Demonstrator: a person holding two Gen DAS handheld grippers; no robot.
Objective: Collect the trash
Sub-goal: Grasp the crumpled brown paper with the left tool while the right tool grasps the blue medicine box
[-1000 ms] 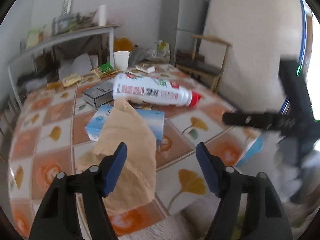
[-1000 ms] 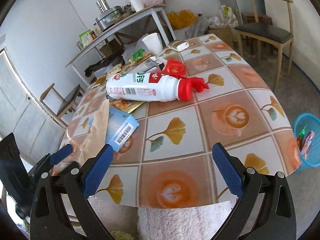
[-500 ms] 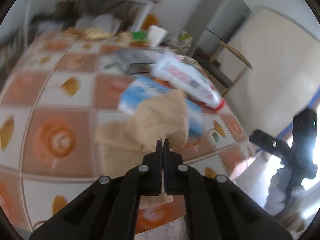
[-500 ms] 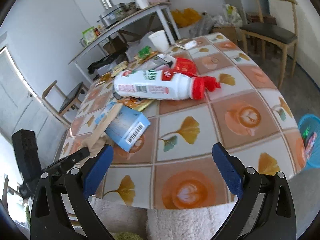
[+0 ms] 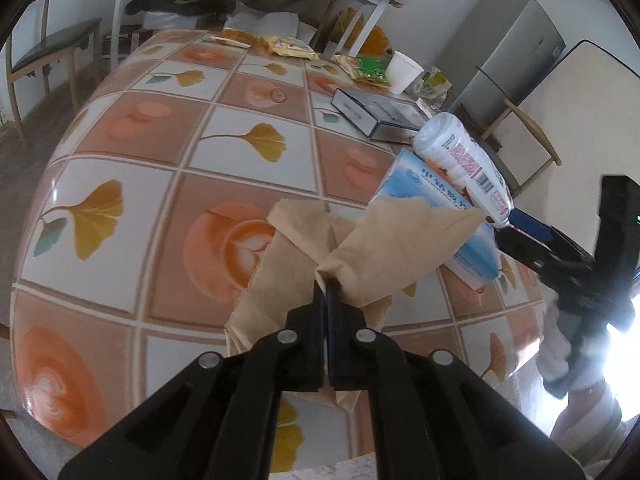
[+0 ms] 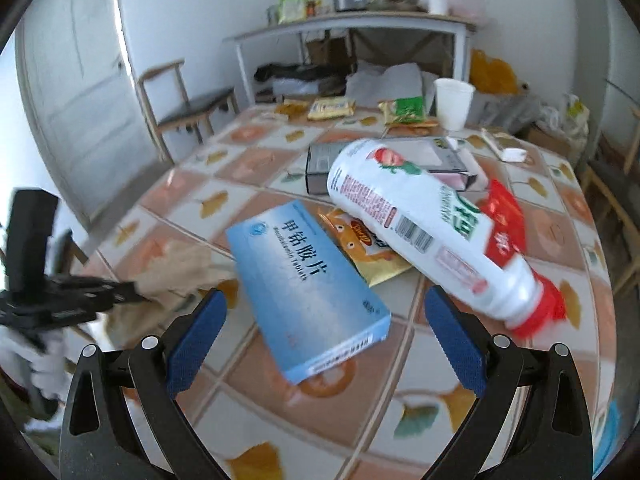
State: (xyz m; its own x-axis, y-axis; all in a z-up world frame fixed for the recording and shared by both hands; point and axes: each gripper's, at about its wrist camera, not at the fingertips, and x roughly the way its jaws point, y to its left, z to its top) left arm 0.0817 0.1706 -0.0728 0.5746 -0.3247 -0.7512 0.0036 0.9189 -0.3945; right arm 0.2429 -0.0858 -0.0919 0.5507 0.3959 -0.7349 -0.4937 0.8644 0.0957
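My left gripper [image 5: 327, 292] is shut on a crumpled brown paper bag [image 5: 384, 252] and lifts its top off the tiled table [image 5: 160, 184]. The bag also shows blurred in the right wrist view [image 6: 180, 268], with the left gripper [image 6: 120, 294] on it. My right gripper [image 6: 320, 332] is open, its blue pads either side of a light blue medicine box [image 6: 308, 288]. A white bottle with a red cap [image 6: 420, 224] lies just beyond the box. The box [image 5: 440, 216] and bottle [image 5: 464, 164] also show in the left wrist view.
A grey carton [image 6: 384, 164], a red packet [image 6: 504, 220], a yellow snack wrapper [image 6: 368, 252], a white paper cup [image 6: 452, 104] and more wrappers [image 6: 332, 106] lie further back. A chair [image 6: 188, 104] and a cluttered shelf table [image 6: 352, 28] stand behind.
My left gripper closed on the paper bag and pulled it up. My right gripper moved in over the table toward the blue box and stayed open.
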